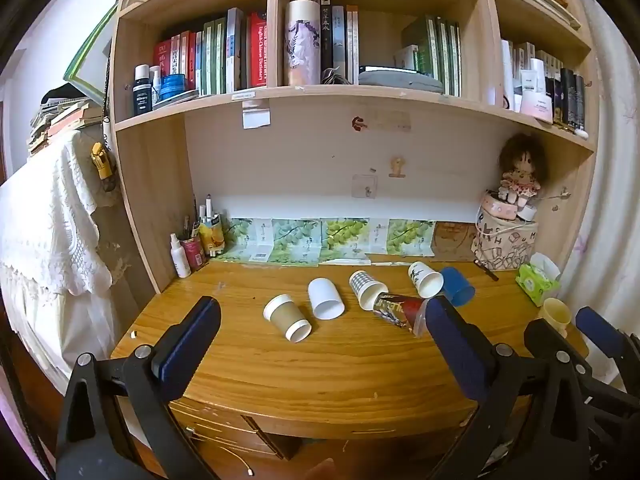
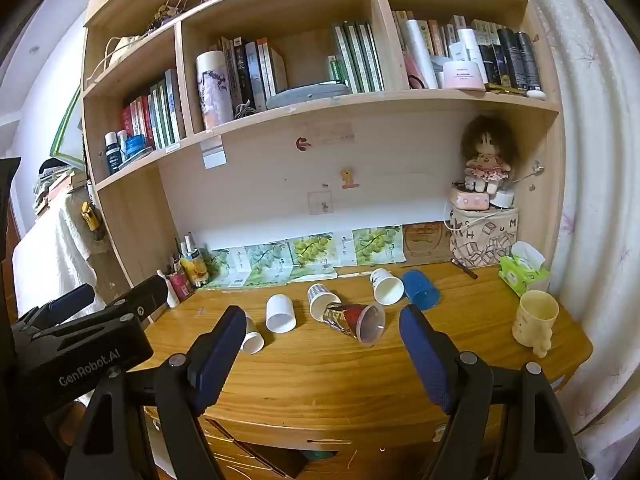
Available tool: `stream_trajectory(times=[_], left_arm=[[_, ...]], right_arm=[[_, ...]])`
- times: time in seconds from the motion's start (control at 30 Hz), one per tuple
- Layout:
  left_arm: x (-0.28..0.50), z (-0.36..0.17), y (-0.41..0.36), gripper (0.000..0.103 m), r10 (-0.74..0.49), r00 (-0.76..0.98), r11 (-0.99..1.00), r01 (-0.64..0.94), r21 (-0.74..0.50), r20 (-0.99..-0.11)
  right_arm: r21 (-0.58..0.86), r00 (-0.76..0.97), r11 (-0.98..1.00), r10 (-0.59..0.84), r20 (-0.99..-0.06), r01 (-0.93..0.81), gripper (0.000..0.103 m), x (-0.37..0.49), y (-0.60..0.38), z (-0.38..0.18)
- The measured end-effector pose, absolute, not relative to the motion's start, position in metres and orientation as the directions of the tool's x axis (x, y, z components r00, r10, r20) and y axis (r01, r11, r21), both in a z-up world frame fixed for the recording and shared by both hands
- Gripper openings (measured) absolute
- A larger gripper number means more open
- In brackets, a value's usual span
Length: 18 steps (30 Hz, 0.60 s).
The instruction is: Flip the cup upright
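Observation:
Several cups lie on their sides in a row on the wooden desk (image 1: 320,368): a brown paper cup (image 1: 286,317), a white cup (image 1: 325,298), a checked cup (image 1: 366,290), a clear cup with a red foil print (image 1: 400,309), a white printed cup (image 1: 425,279) and a blue cup (image 1: 458,286). They also show in the right wrist view, with the foil cup (image 2: 354,320) nearest and the blue cup (image 2: 420,290) behind. A cream mug (image 2: 534,320) stands upright at the right. My left gripper (image 1: 320,340) is open and empty above the desk's front. My right gripper (image 2: 322,350) is open and empty too.
A bookshelf (image 1: 304,92) full of books overhangs the desk. A pen holder and bottles (image 1: 192,246) stand back left. A printed bag with a doll (image 1: 506,240) and a green tissue pack (image 1: 536,282) sit back right. Drawers (image 2: 256,452) are below the desk edge.

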<state>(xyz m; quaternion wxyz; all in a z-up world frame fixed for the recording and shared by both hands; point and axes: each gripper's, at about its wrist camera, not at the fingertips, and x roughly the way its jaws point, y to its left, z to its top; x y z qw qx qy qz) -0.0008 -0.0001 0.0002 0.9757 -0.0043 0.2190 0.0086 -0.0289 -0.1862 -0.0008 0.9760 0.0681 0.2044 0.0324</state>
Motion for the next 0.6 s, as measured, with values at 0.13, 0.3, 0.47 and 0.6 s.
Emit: stream_trajectory(times=[0.13, 0.3, 0.47, 0.6], left_arm=[[0.0, 0.001, -0.001, 0.102, 0.022, 0.898, 1.0, -0.021, 0.006, -0.439], [0.012, -0.003, -0.002, 0.102, 0.023, 0.896, 1.0, -0.026, 0.001, -0.443], [0.019, -0.004, 0.006, 0.102, 0.016, 0.9, 1.0, -0.025, -0.016, -0.436], [0.022, -0.004, 0.01, 0.102, 0.002, 0.9, 1.0, -0.015, -0.027, -0.435]], right_arm=[[0.156, 0.913, 0.987, 0.1, -0.396, -0.041, 0.08, -0.027, -0.187, 0.001], [0.149, 0.913, 0.988, 0.101, -0.396, -0.044, 0.08, -0.019, -0.183, -0.001], [0.144, 0.911, 0.989, 0.101, -0.4, -0.046, 0.08, -0.013, -0.18, 0.001], [0.136, 0.913, 0.99, 0.097, -0.397, -0.046, 0.08, -0.009, -0.178, 0.002]])
